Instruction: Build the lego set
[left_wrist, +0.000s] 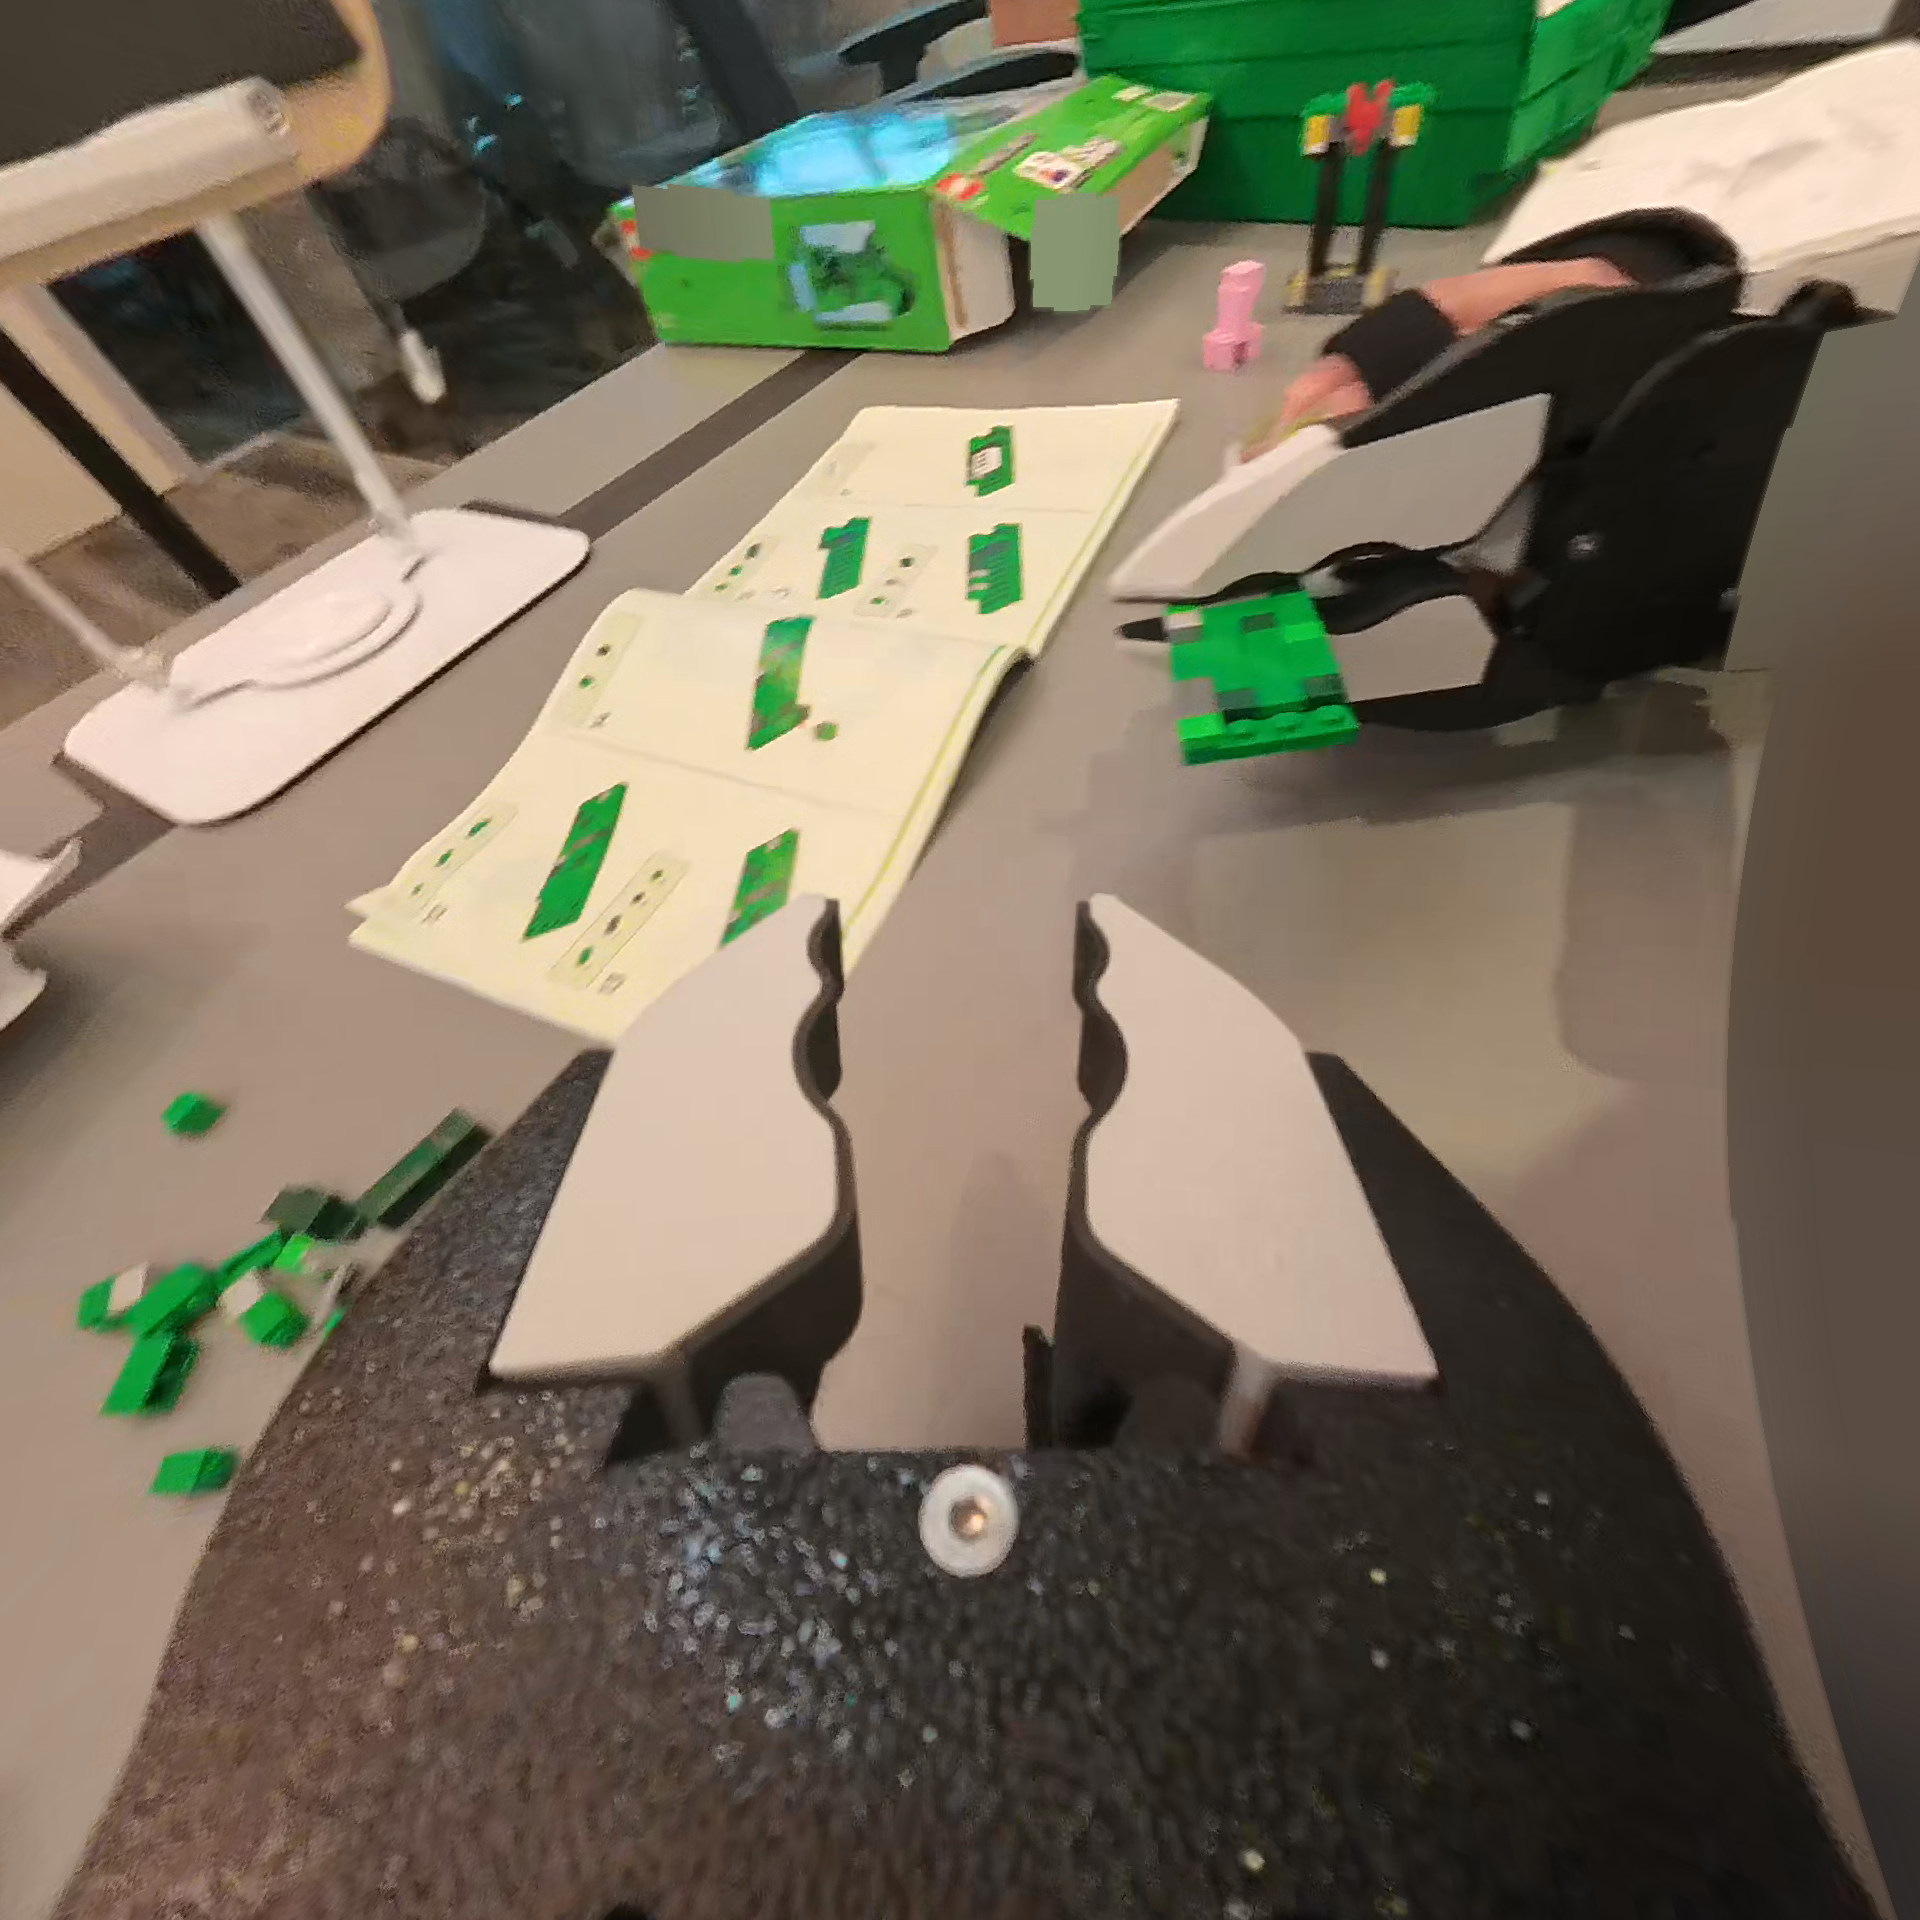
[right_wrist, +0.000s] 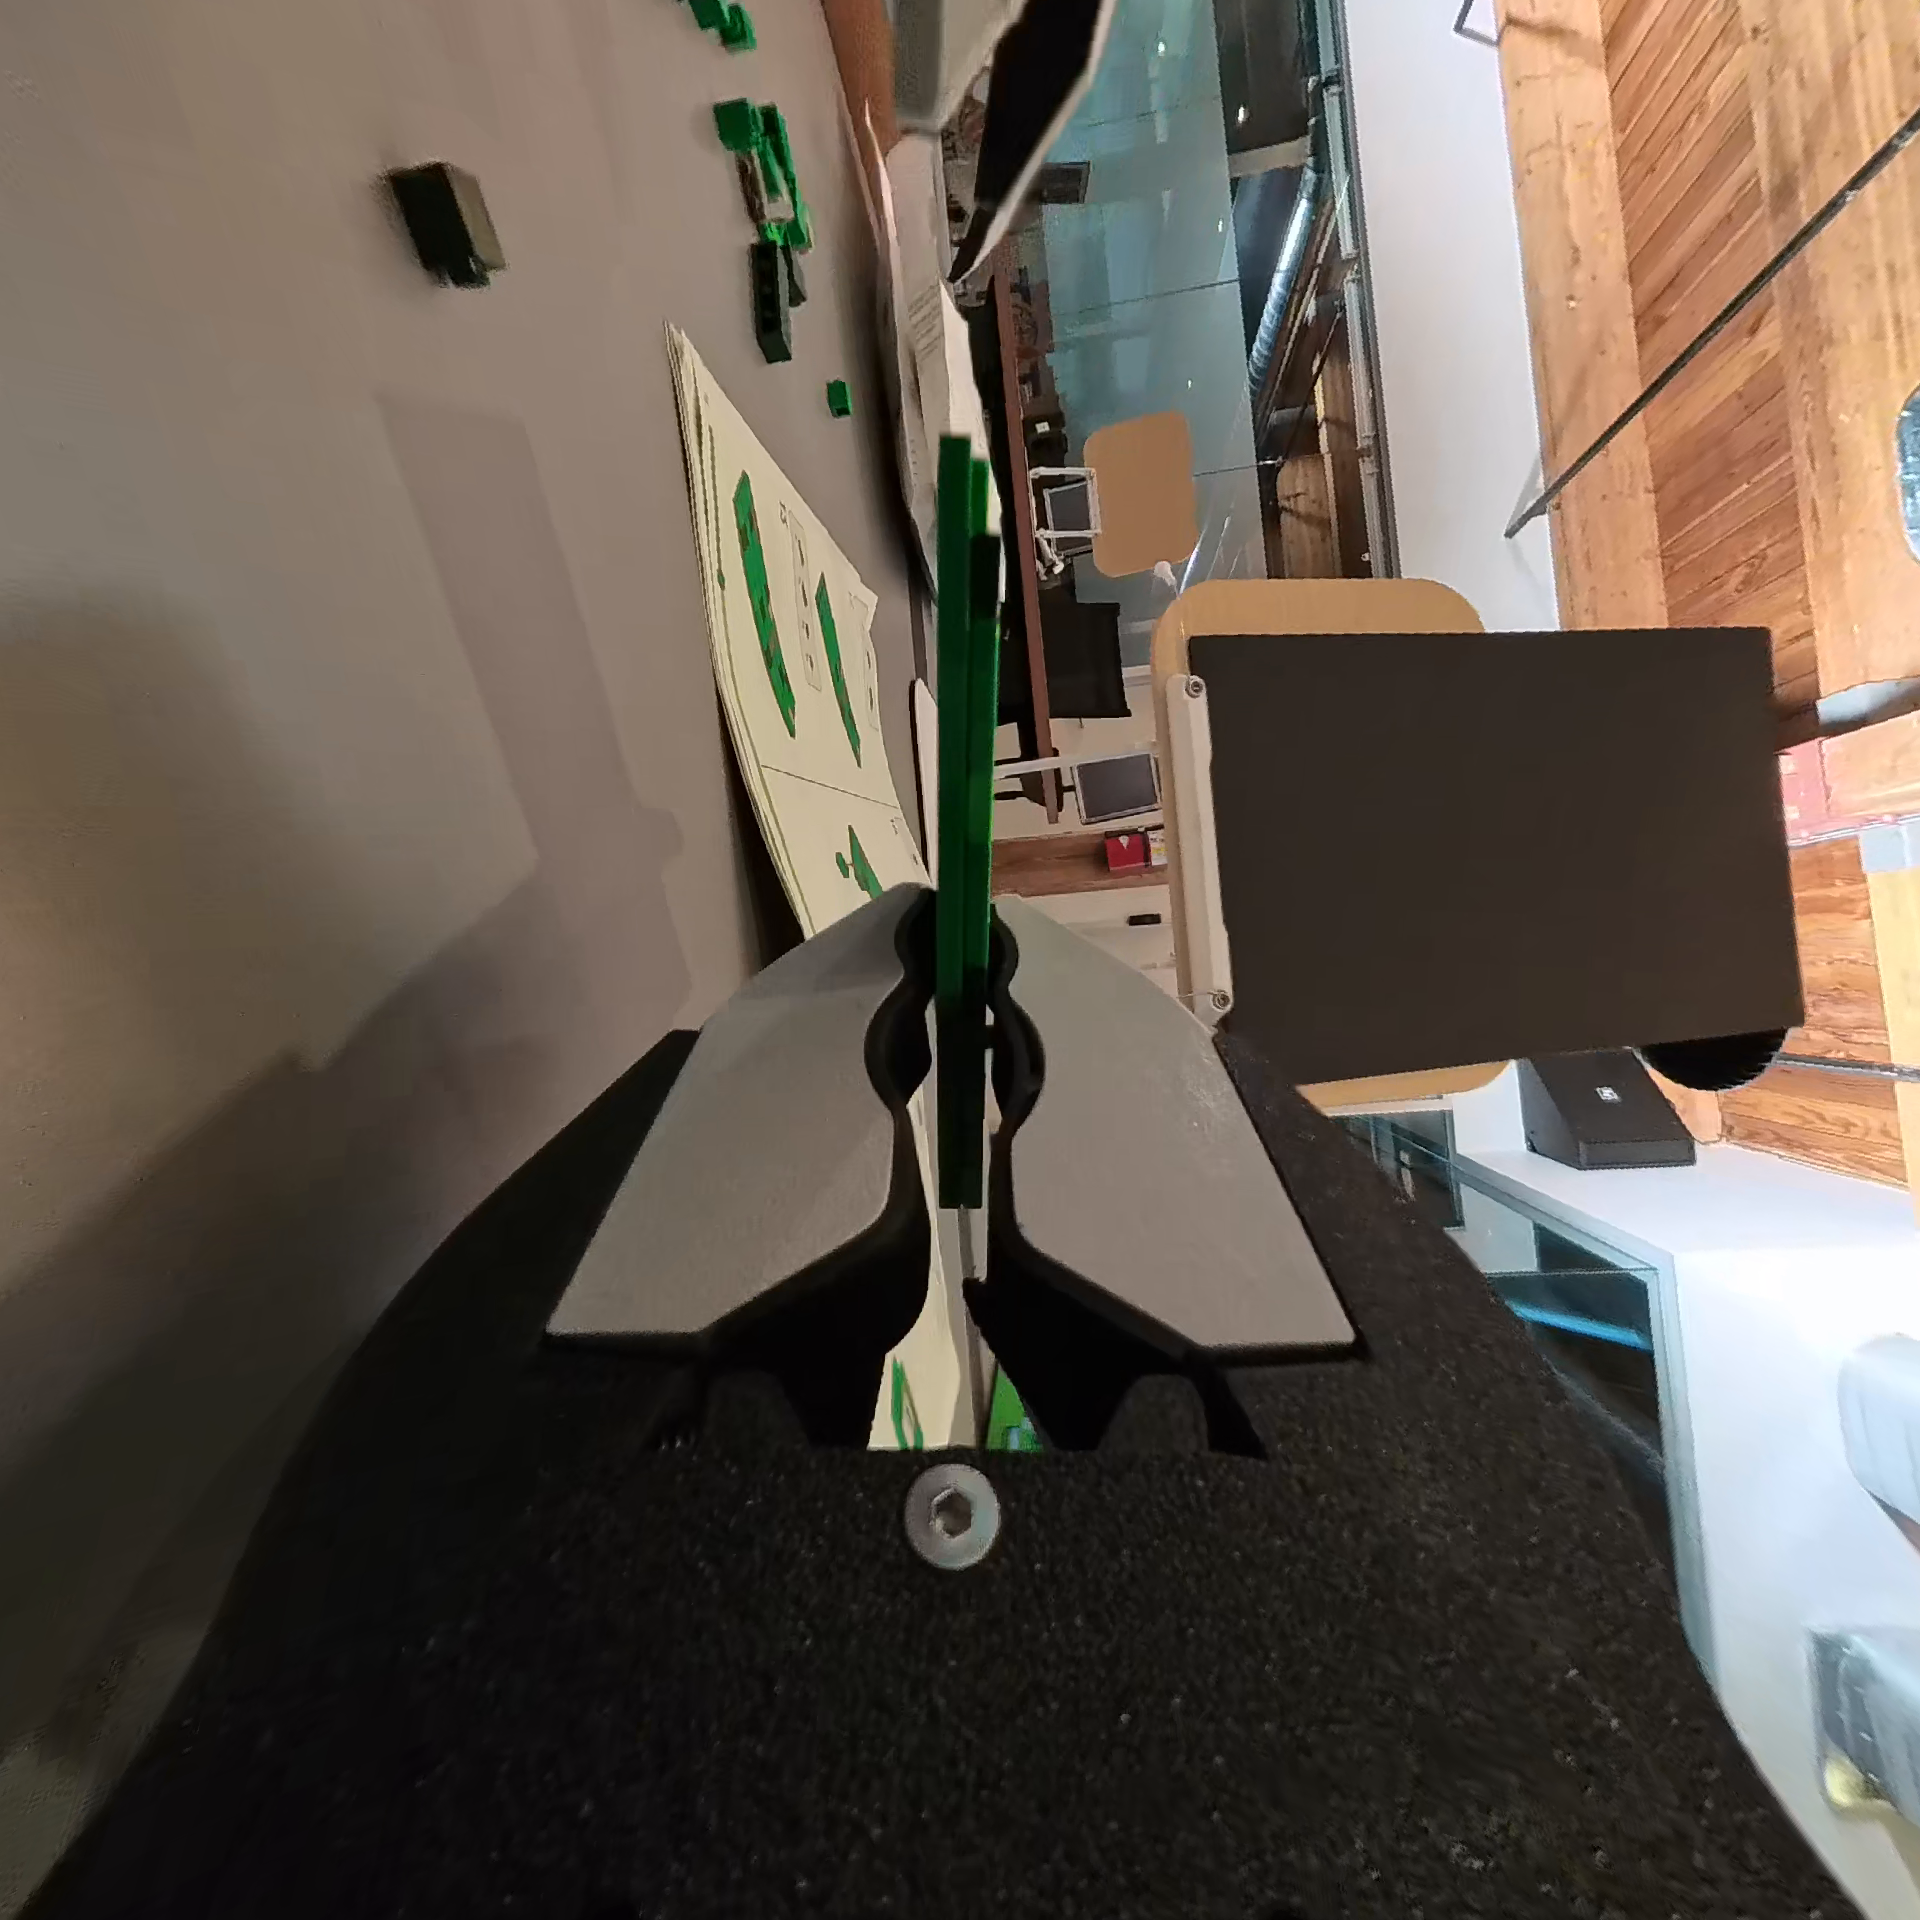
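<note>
My left gripper (left_wrist: 956, 920) is open and empty above the grey table (left_wrist: 1351, 935), just right of the open instruction booklet (left_wrist: 790, 686). My right gripper (right_wrist: 956, 914) is turned on its side and shut on a flat green lego plate assembly (right_wrist: 964, 727), seen edge-on in its own view. In the left wrist view the same assembly (left_wrist: 1257, 665) shows green with grey patches between the right gripper's fingers (left_wrist: 1247, 499), held just above the table. Loose green bricks (left_wrist: 187, 1309) lie at the left near my left gripper.
A green lego box (left_wrist: 831, 239) lies at the back, with a green bin (left_wrist: 1351, 104) behind it. A pink figure (left_wrist: 1234, 317) and a small built stand (left_wrist: 1351, 187) are at the back right. A white lamp base (left_wrist: 312, 655) sits at the left. A dark block (right_wrist: 447, 223) lies on the table. One gripper's finger ends stand about 11 cm off the other's. The right gripper is farther from the dark block (right_wrist: 447, 223), some 11 cm, than the left, some 6 cm.
</note>
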